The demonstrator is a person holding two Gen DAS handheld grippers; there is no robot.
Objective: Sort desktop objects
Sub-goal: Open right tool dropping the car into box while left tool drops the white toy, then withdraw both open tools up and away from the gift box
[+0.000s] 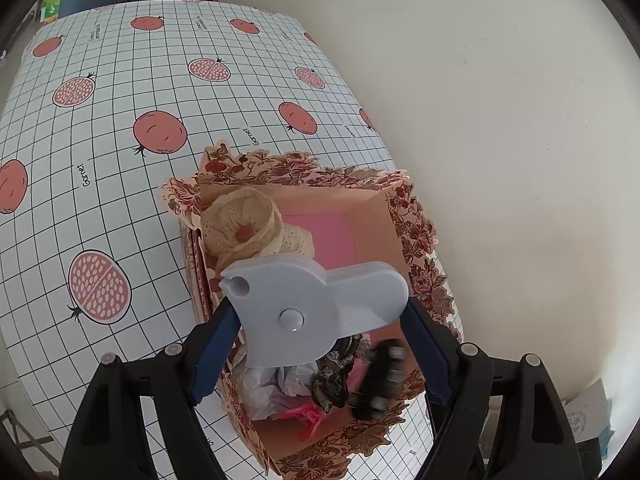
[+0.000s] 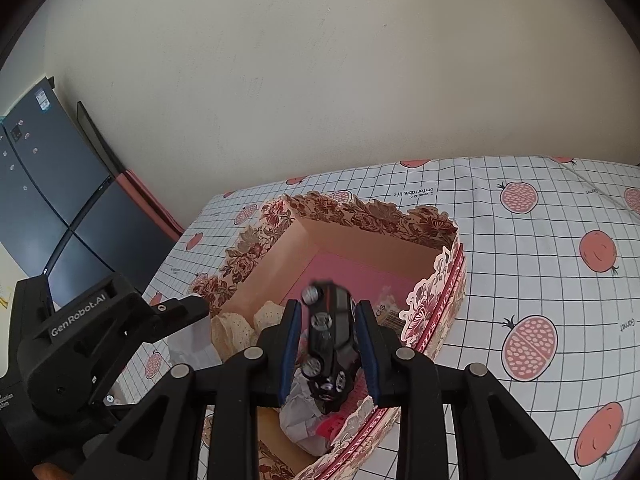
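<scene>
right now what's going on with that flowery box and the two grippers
A person is sorting small things into the floral box on the pomegranate-print tablecloth. The left gripper is shut on a grey plastic gadget, held over the box. The right gripper is shut on a black toy car, also over the box. Already inside lie a lace roll, crumpled white paper and something pink.

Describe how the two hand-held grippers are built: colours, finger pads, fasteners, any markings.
Both the left hand-held gripper and the right hand-held gripper have matte black plastic frames with triangular cut-outs, round silver pivot screws, and blue pads lining the fingers. The left one's body carries white "GenRobot.AI" lettering. No cables or sleeves show.
</scene>
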